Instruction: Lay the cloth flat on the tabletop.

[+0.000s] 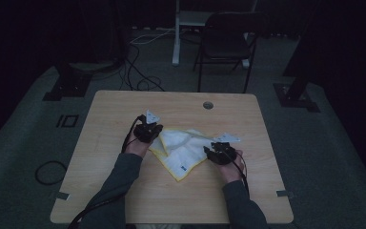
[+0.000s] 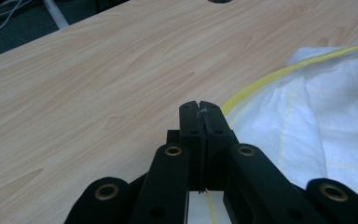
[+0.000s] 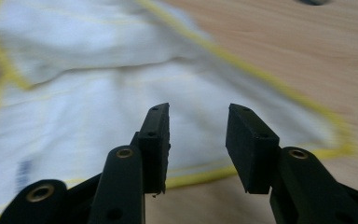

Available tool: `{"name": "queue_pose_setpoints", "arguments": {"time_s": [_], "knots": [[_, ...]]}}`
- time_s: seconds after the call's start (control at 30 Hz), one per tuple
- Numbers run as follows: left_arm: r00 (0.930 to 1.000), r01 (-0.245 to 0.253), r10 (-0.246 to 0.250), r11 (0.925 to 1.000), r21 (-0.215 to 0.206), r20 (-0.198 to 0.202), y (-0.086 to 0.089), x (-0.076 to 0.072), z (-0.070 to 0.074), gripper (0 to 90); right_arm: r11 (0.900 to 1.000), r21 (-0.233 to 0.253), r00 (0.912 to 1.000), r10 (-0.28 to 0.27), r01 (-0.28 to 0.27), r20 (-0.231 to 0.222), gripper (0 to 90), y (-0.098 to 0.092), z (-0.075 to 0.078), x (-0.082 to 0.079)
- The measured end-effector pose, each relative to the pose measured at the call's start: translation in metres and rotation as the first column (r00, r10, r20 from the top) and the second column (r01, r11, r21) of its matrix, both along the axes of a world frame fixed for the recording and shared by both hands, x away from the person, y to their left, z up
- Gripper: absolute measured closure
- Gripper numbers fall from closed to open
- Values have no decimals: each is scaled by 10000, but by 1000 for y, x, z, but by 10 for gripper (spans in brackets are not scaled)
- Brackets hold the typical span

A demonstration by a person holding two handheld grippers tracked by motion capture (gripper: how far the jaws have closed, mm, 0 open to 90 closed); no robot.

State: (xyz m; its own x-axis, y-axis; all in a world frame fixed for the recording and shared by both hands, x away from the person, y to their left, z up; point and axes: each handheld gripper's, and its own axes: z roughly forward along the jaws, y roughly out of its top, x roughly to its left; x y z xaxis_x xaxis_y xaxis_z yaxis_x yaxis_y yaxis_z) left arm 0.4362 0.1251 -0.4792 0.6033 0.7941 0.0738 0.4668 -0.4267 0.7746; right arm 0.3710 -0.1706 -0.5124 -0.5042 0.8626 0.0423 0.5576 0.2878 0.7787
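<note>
A white cloth (image 1: pixel 178 150) with a yellow border lies rumpled in the middle of the wooden table (image 1: pixel 124 107). My left gripper (image 1: pixel 147 128) sits at the cloth's left edge. In the left gripper view its jaws are pressed together on a thin bit of the cloth's (image 2: pixel 326 121) yellow hem, and the cloth runs on beneath them. My right gripper (image 1: pixel 220 151) is at the cloth's right corner. The right gripper (image 3: pixel 198 126) stands open just above the cloth (image 3: pixel 88 88), nothing between its fingers (image 3: pixel 156 140).
A round cable hole (image 1: pixel 208 105) is set in the table's far side. Behind the table stand a dark folding chair (image 1: pixel 226 43) and a white post (image 1: pixel 176 33), with cables on the floor. Bare wood surrounds the cloth.
</note>
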Motion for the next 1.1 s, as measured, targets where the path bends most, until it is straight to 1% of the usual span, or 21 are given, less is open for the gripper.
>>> {"name": "queue_pose_setpoints", "arguments": {"time_s": [0.03, 0.13, 0.17, 0.2, 0.23, 0.27, 0.3, 0.37, 0.4, 0.43, 0.57, 0.7, 0.77, 0.93, 1.1], "knots": [[10000, -8, 8, 10000, -18, -9, 0, 0, 0, 898, 9993, 59, 9993, 360, -360, -44, 580, 10, -3, -4], [10000, -17, 17, 10000, 9, -26, -1, 1, 0, 898, 9957, 270, 9955, 892, -883, -322, 570, 25, -11, -7], [10000, -17, 17, 10000, 9, -26, -1, 1, 0, 898, 9957, 270, 9955, 892, -883, -322, 570, 25, -11, -7], [10000, -30, 30, 10000, -25, -28, 0, 1, 0, 898, 9953, 211, 9948, 955, -948, -344, 566, 29, -13, -8], [10000, -28, 28, 10000, -17, -21, 0, 2, 0, 898, 9935, 141, 9927, 1131, -1126, -419, 555, 39, -18, -10], [10000, -28, 28, 10000, -17, -21, 0, 2, 0, 898, 9935, 141, 9927, 1131, -1126, -419, 555, 39, -18, -10], [10000, -39, 39, 10000, -24, -11, 1, 2, 1, 898, 9919, 162, 9908, 1270, -1263, -472, 551, 45, -21, -10], [10000, -60, 60, 10000, -65, -15, 1, 2, 1, 898, 9908, 133, 9897, 1349, -1344, -474, 549, 48, -22, -11], [10000, -54, 54, 10000, -67, 6, 1, 3, 2, 898, 9899, 47, 9888, 1415, -1414, -478, 547, 50, -23, -11], [10000, -55, 55, 10000, -56, 9, 2, 3, 2, 898, 9895, -227, 9889, 1415, -1427, -461, 541, 53, -25, -11], [10000, -95, 95, 9999, -97, 23, 2, 3, 3, 898, 9885, -437, 9882, 1425, -1451, -567, 542, 53, -27, -11], [9999, -140, 141, 9999, -71, 46, 4, 5, 4, 897, 9877, -415, 9871, 1483, -1509, -601, 550, 50, -29, -12], [9998, -188, 188, 9998, -64, 41, 5, 7, 5, 898, 9858, -525, 9860, 1562, -1593, -584, 561, 48, -29, -12], [9996, -263, 263, 9996, -56, 77, 7, 10, 9, 898, 9835, -613, 9839, 1661, -1701, -655, 585, 44, -28, -14], [9993, -375, 375, 9992, -125, 35, 11, 13, 10, 897, 9767, -666, 9766, 1984, -2040, -831, 604, 34, -27, -16]]}}
